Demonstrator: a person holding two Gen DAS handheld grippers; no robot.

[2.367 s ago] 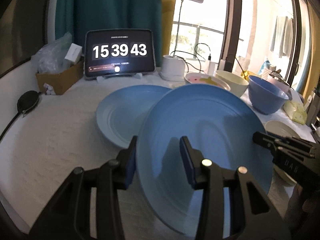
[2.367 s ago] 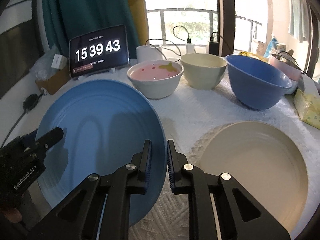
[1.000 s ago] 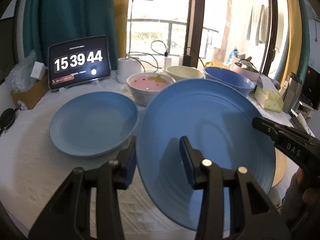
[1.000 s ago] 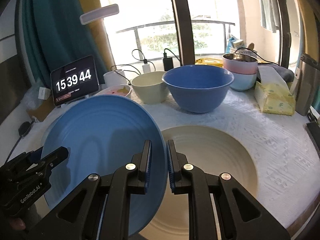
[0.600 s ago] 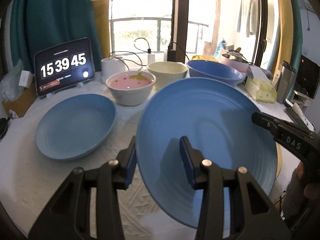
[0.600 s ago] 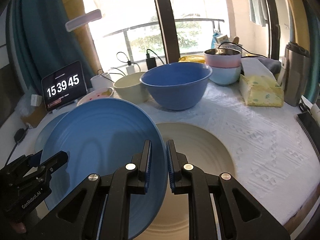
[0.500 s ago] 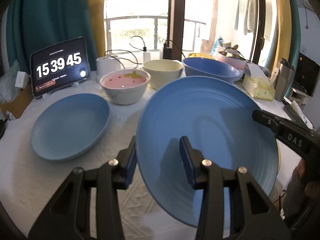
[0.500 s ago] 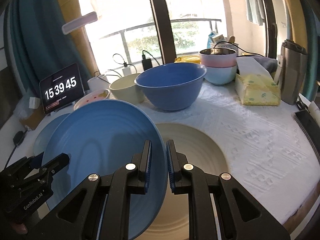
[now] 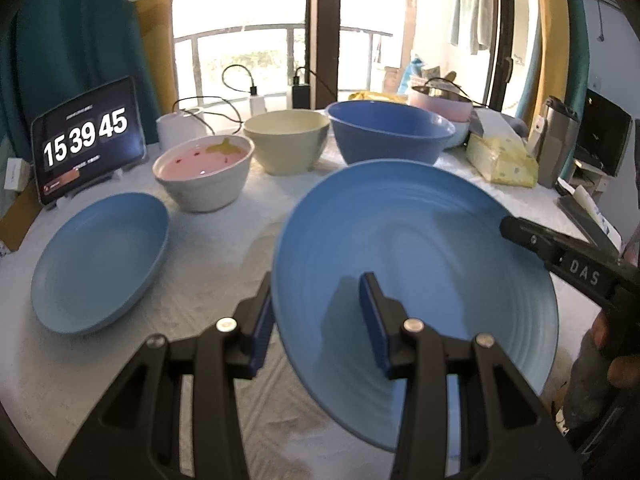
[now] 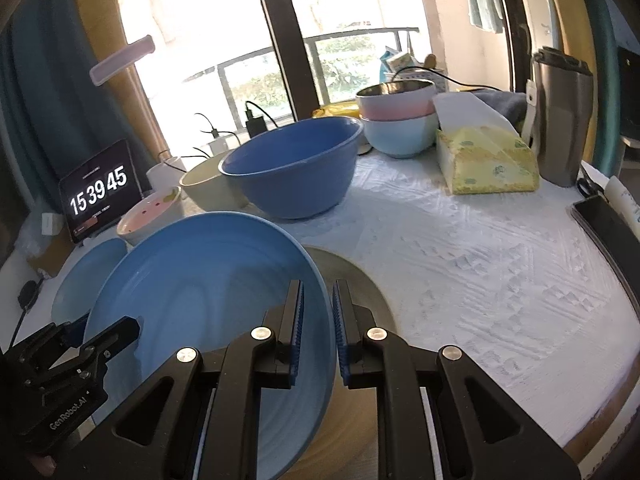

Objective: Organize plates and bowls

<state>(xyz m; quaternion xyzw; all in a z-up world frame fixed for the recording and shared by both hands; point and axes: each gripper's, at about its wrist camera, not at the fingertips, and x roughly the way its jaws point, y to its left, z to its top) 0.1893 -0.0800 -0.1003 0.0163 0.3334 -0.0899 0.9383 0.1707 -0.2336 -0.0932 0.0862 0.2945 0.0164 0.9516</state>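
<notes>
I hold a dark blue plate (image 9: 420, 240) between both grippers above the table; it also shows in the right wrist view (image 10: 208, 292). My left gripper (image 9: 316, 304) is shut on its left rim. My right gripper (image 10: 317, 312) is shut on its right rim. A beige plate (image 10: 352, 280) lies on the table under it, mostly hidden. A light blue plate (image 9: 100, 256) lies at the left. A pink bowl (image 9: 204, 172), a cream bowl (image 9: 286, 144) and a big blue bowl (image 9: 388, 136) stand in a row behind.
A tablet clock (image 9: 86, 140) stands at the back left. Stacked pink and light blue bowls (image 10: 398, 116), a yellow tissue pack (image 10: 488, 160) and a grey flask (image 10: 560, 120) stand at the back right. A dark flat device (image 10: 608, 228) lies by the right edge.
Both grippers have carried the dark blue plate to the right, away from the light blue plate, and it now hangs over the beige plate.
</notes>
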